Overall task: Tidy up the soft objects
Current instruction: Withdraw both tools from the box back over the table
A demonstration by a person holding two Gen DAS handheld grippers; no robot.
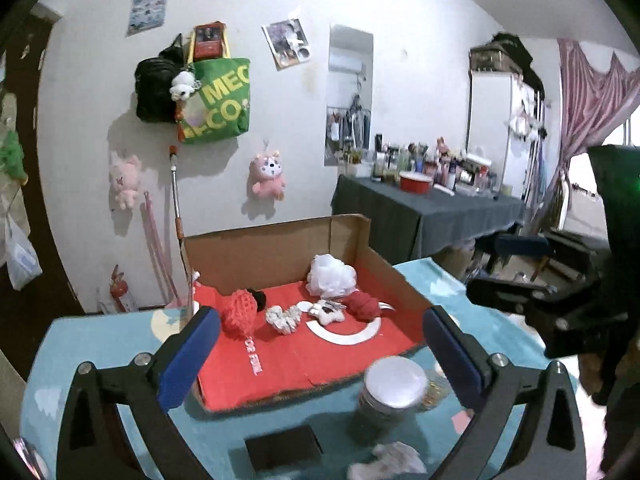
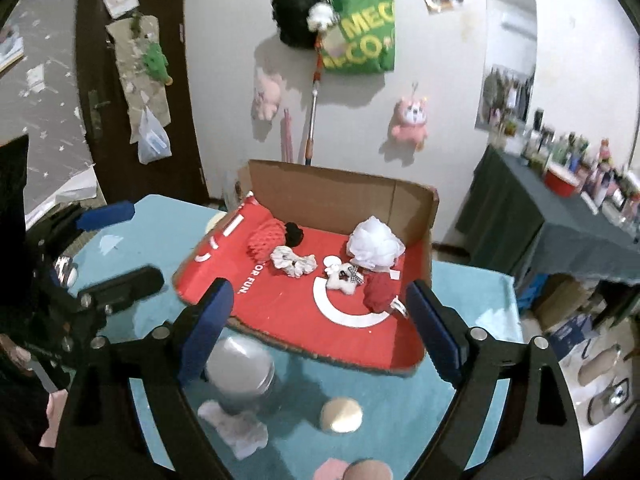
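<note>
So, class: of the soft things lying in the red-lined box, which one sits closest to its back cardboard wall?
The white mesh bath puff, at the box's back right corner. The red knit piece and white scrunchie lie farther forward.

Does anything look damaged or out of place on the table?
Yes. The cardboard box has its front wall folded flat and ragged. A crumpled white cloth lies outside it beside the metal tin.

Red-lined cardboard box (image 2: 288, 312) holds my soft things: white mesh pouf (image 2: 374, 246) at back wall, red knit (image 2: 266, 240) far left, cream scrunchie (image 2: 294, 262) centre, red bundle (image 2: 378, 290) front right.
</note>
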